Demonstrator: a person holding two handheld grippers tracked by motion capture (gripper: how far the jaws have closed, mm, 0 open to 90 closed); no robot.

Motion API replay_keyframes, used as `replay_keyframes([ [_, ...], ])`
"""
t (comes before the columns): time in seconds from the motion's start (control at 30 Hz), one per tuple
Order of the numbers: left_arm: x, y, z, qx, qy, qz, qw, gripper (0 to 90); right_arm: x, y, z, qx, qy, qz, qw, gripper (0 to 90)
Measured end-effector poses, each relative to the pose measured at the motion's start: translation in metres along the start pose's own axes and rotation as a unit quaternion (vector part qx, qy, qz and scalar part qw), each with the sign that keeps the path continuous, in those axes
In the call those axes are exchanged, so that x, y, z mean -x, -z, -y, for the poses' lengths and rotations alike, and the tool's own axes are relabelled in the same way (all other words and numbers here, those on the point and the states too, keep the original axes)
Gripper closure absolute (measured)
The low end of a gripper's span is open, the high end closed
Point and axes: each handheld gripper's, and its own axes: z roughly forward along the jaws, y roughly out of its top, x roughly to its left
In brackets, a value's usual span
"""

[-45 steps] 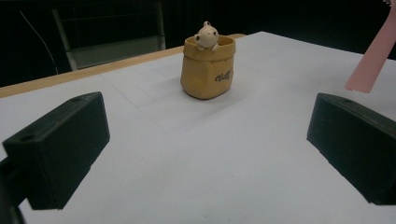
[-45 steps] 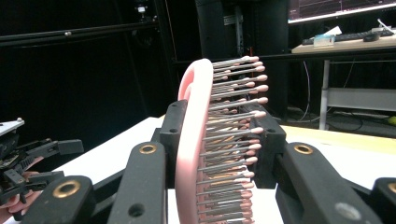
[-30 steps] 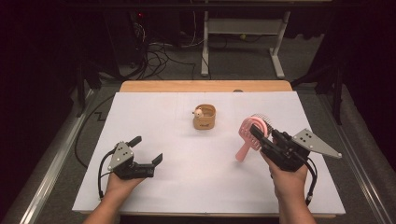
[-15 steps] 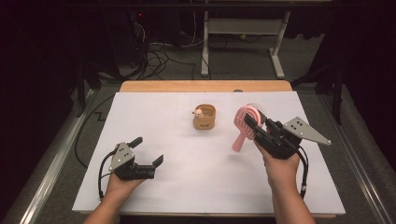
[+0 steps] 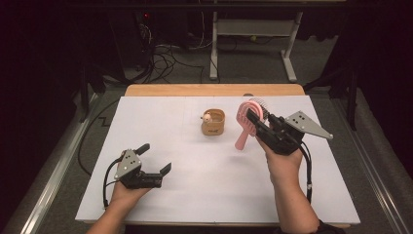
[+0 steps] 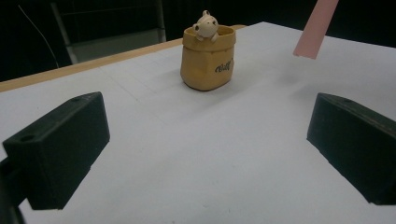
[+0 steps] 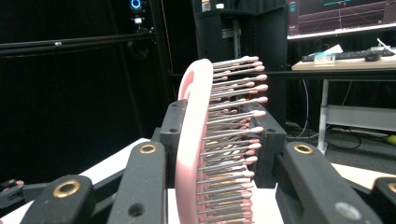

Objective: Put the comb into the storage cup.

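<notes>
A white sheet (image 5: 195, 195) covers the table, leaving a strip of bare wooden edge (image 5: 214, 90) along the far side. Beyond it lies a grey floor (image 5: 253, 63) with a tangle of black cables (image 5: 165, 56) and the white legs of a second desk (image 5: 214, 53); the surroundings are dark. The right gripper view shows that desk carrying a keyboard (image 7: 341, 55) beneath a lit monitor (image 7: 341, 16), with a blue indicator light (image 7: 136, 4) on dark equipment.

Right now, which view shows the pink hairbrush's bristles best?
The right gripper view: the pink hairbrush stands close up, bristles clear, clamped in the right tool. The high view shows the whole brush, small; the left gripper view catches the handle's tip.
</notes>
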Motion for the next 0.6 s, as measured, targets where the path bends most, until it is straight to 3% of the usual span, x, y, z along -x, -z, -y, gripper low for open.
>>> replay_keyframes([
  [0.6,0.002,-0.001,0.000,0.004,-0.006,0.010,0.9999,0.0,0.002,-0.024,-0.007,0.015,-0.001,0.008,0.9998,65.8],
])
